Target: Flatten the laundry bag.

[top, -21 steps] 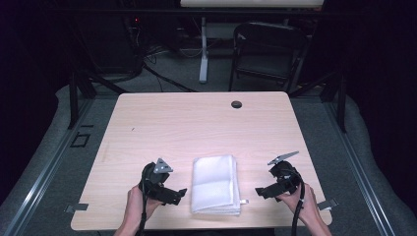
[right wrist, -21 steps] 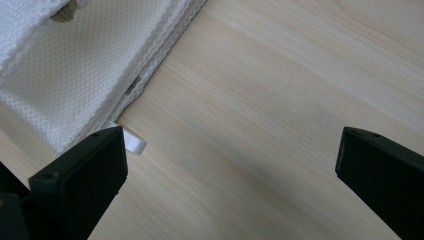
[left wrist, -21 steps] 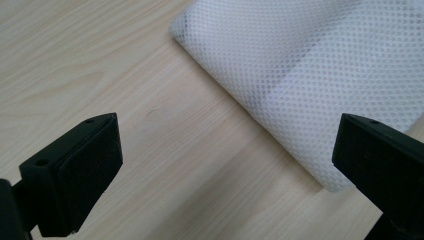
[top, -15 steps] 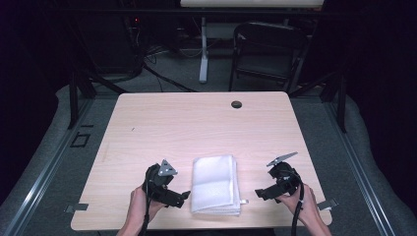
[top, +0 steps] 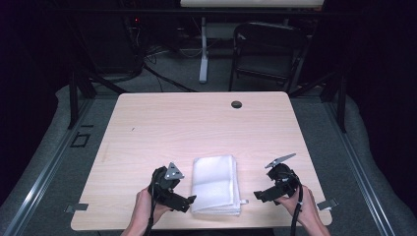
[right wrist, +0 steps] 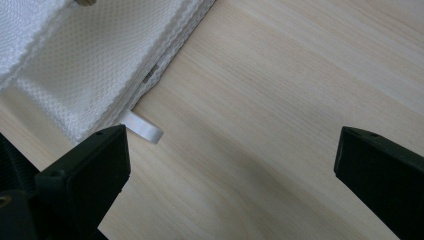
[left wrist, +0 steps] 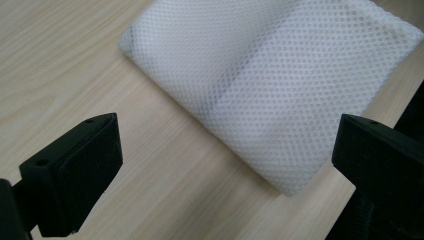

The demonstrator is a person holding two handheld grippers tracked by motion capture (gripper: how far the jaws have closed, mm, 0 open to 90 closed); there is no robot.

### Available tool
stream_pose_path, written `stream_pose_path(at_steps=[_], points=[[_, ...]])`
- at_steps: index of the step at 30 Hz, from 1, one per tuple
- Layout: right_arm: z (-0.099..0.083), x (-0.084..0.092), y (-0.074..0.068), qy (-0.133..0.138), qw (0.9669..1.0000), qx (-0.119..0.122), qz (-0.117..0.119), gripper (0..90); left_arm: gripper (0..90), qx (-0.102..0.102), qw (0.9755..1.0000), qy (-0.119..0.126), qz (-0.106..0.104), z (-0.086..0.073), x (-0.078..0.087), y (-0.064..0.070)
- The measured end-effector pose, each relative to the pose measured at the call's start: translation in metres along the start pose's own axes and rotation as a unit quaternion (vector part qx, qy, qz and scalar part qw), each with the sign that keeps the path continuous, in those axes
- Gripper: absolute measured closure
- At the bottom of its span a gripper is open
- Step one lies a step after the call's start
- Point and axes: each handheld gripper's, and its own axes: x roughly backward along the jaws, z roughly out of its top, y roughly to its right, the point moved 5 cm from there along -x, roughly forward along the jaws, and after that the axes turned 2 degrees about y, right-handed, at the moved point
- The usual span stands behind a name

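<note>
Folded mesh cloth (top: 215, 183), tag (right wrist: 143, 128) seemingly blank

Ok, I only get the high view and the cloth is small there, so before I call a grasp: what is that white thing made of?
Observer: The left gripper view shows the folded cloth is fine white mesh.
Operator: What's the nub at its near right corner?
Observer: In the right gripper view it is a small white loop tab sticking out onto the table.
Operator: Anything between the right gripper's jaws?
Observer: No, the right gripper stands wide open over bare wood, the tab just beside one jaw.
</note>
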Motion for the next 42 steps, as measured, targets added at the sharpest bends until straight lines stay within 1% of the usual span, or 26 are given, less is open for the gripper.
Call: stream_pose_path(at_steps=[1, 2, 3, 5, 7, 8, 9, 10, 11, 12, 14, 15, 16, 17, 19, 24, 26, 30, 31, 32, 33, 36, 37, 38, 40, 42], points=[[0.0, -0.001, -0.001, 0.004, 1.0, -0.004, 0.004, 1.3, 0.0, 0.001, 1.0, 0.004, -0.005, 0.001, -0.001, 0.002], [-0.001, 0.0, 0.001, -0.005, 1.0, 0.002, -0.002, 1.4, 0.0, -0.002, 0.9999, 0.005, -0.013, 0.003, -0.001, 0.005], [-0.001, 0.0, 0.002, -0.005, 1.0, 0.002, -0.004, 1.4, 0.0, -0.008, 0.9999, 0.006, -0.013, 0.004, -0.002, 0.008], [-0.001, 0.0, -0.001, -0.002, 1.0, -0.005, 0.003, 1.7, 0.3, -0.011, 0.9997, 0.007, -0.021, 0.006, -0.005, 0.014], [-0.002, 0.0, -0.001, -0.004, 1.0, -0.004, 0.003, 1.8, 0.3, -0.016, 0.9996, 0.003, -0.024, 0.007, -0.006, 0.016], [-0.002, 0.0, -0.002, -0.005, 1.0, 0.002, 0.0, 2.5, 0.3, -0.019, 0.9994, 0.003, -0.03, 0.009, -0.008, 0.02], [-0.002, -0.001, -0.003, 0.003, 1.0, -0.003, 0.004, 2.5, 0.3, -0.019, 0.9993, 0.004, -0.032, 0.01, -0.01, 0.022], [-0.002, -0.001, -0.003, 0.003, 1.0, -0.003, 0.004, 2.5, 0.3, -0.019, 0.9993, 0.004, -0.032, 0.01, -0.01, 0.022], [-0.002, 0.0, -0.003, -0.003, 1.0, 0.001, 0.003, 2.6, 0.3, -0.023, 0.9992, 0.005, -0.033, 0.011, -0.012, 0.024], [-0.001, -0.001, -0.003, 0.001, 1.0, 0.002, 0.004, 2.6, 0.4, -0.028, 0.9988, -0.002, -0.04, 0.011, -0.014, 0.027], [-0.001, -0.001, -0.003, 0.003, 1.0, 0.0, 0.006, 2.7, 0.4, -0.03, 0.9987, -0.003, -0.042, 0.012, -0.017, 0.03], [0.0, -0.002, -0.004, -0.003, 0.9999, 0.001, 0.012, 2.8, 0.5, -0.03, 0.9985, -0.004, -0.045, 0.012, -0.018, 0.031], [0.0, -0.003, -0.005, 0.004, 0.9999, -0.004, 0.014, 2.9, 0.5, -0.035, 0.9983, -0.007, -0.045, 0.012, -0.02, 0.033], [0.0, -0.003, -0.005, 0.004, 0.9999, -0.004, 0.014, 2.9, 0.5, -0.037, 0.9982, -0.01, -0.047, 0.013, -0.021, 0.034], [0.0, -0.002, -0.004, -0.009, 0.9999, 0.008, 0.009, 3.2, 1.3, -0.044, 0.9977, -0.015, -0.049, 0.013, -0.024, 0.037], [0.0, -0.003, -0.004, -0.006, 0.9999, 0.008, 0.013, 3.7, 3.0, -0.055, 0.9967, -0.017, -0.058, 0.015, -0.032, 0.044], [0.0, -0.003, -0.004, -0.008, 0.9999, 0.009, 0.009, 3.8, 3.8, -0.057, 0.996, -0.019, -0.067, 0.015, -0.035, 0.047], [0.0, -0.003, -0.004, -0.012, 0.9998, 0.009, 0.015, 4.5, 5.0, -0.072, 0.9951, -0.024, -0.063, 0.017, -0.039, 0.051], [0.0, -0.004, -0.005, -0.007, 0.9998, 0.004, 0.018, 4.7, 5.1, -0.075, 0.9949, -0.024, -0.063, 0.018, -0.042, 0.053], [0.0, -0.004, -0.005, -0.007, 0.9998, 0.003, 0.016, 4.8, 5.1, -0.079, 0.9943, -0.027, -0.067, 0.018, -0.043, 0.054], [0.0, -0.004, -0.005, -0.007, 0.9998, 0.003, 0.016, 4.8, 5.1, -0.079, 0.9943, -0.027, -0.067, 0.018, -0.043, 0.054], [-0.001, -0.004, -0.004, -0.015, 0.9998, 0.009, 0.013, 5.1, 5.9, -0.09, 0.9924, -0.04, -0.074, 0.017, -0.048, 0.057], [-0.001, -0.004, -0.004, -0.015, 0.9998, 0.009, 0.013, 5.1, 6.3, -0.09, 0.9924, -0.04, -0.074, 0.017, -0.048, 0.057], [0.001, -0.005, -0.005, -0.008, 0.9998, 0.006, 0.018, 5.3, 7.2, -0.094, 0.9917, -0.044, -0.076, 0.017, -0.051, 0.058], [0.001, -0.006, -0.007, -0.01, 0.9997, 0.0, 0.021, 6.6, 8.7, -0.097, 0.9916, -0.046, -0.072, 0.017, -0.052, 0.059], [0.001, -0.006, -0.007, -0.012, 0.9996, 0.002, 0.025, 6.6, 9.1, -0.1, 0.9915, -0.048, -0.069, 0.018, -0.053, 0.059]])
